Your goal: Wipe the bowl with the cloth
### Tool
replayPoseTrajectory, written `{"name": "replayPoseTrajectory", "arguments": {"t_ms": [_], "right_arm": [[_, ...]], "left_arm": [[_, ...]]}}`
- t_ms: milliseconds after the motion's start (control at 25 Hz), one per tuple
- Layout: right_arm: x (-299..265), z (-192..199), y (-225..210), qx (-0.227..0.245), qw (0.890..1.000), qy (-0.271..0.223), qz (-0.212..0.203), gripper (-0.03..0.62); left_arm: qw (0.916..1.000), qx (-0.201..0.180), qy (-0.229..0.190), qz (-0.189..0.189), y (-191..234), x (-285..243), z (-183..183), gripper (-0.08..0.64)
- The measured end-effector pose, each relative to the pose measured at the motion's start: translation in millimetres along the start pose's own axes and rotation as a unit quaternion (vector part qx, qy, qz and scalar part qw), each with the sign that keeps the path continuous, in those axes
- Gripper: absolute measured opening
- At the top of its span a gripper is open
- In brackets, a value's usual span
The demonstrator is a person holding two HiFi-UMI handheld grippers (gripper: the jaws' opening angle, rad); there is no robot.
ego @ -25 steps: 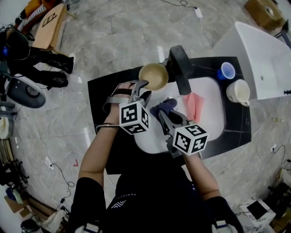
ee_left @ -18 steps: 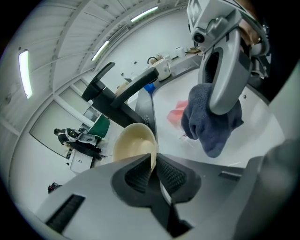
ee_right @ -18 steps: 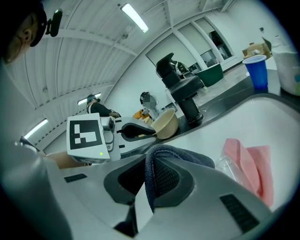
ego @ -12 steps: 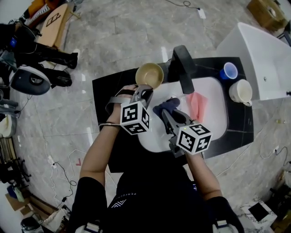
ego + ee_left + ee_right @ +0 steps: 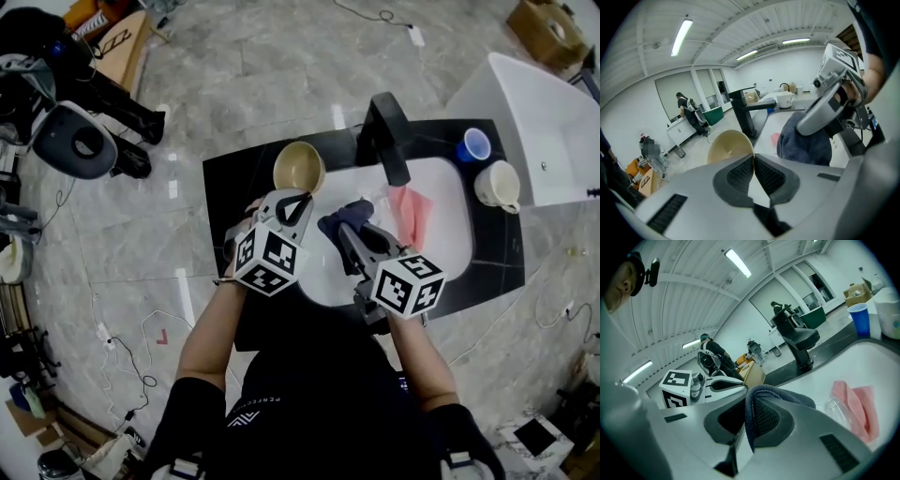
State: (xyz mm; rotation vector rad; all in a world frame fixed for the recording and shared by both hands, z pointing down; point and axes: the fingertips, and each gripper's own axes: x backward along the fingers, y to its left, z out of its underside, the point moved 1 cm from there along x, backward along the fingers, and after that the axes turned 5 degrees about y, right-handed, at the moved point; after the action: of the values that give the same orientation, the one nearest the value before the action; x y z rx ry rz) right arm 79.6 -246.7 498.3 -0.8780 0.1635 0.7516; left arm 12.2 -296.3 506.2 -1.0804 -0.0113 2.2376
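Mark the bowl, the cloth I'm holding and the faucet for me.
tan bowl (image 5: 298, 167), head view, on its inner wall.
dark blue cloth (image 5: 339, 216), head view, on the bunched fabric.
black faucet (image 5: 389, 136), head view, on the spout.

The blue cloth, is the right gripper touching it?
Touching. The right gripper view shows the fingers of the right gripper pinching a fold of the blue cloth.

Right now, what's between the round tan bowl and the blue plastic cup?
The black tap, between bowl and cup, in the head view.
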Motion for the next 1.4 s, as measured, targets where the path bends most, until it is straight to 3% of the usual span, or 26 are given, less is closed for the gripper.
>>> {"name": "replayPoseTrajectory", "arguments": {"t_ms": [200, 400, 640, 800, 1160, 1400], "right_arm": [[8, -4, 27, 0.011, 1.0, -0.015, -0.013, 0.048], [17, -12, 62, 0.039, 0.998, -0.03, -0.033, 0.048], [21, -14, 104, 0.067, 0.995, -0.045, -0.058, 0.048], [26, -13, 133, 0.082, 0.992, -0.056, -0.075, 0.048], [34, -14, 176, 0.119, 0.983, -0.082, -0.11, 0.048], [41, -13, 197, 0.15, 0.977, -0.094, -0.119, 0.048]], "left_arm": [[0.9938, 0.104, -0.038, 0.003, 2, 38, 12, 0.015], [0.9721, 0.214, -0.09, 0.03, 1, 76, 22, 0.015], [0.9486, 0.277, -0.139, 0.064, -8, 112, 30, 0.014], [0.9358, 0.3, -0.163, 0.088, -18, 132, 35, 0.014], [0.9133, 0.314, -0.218, 0.14, -39, 167, 39, 0.012], [0.9047, 0.278, -0.256, 0.196, -64, 195, 29, 0.013]]}}
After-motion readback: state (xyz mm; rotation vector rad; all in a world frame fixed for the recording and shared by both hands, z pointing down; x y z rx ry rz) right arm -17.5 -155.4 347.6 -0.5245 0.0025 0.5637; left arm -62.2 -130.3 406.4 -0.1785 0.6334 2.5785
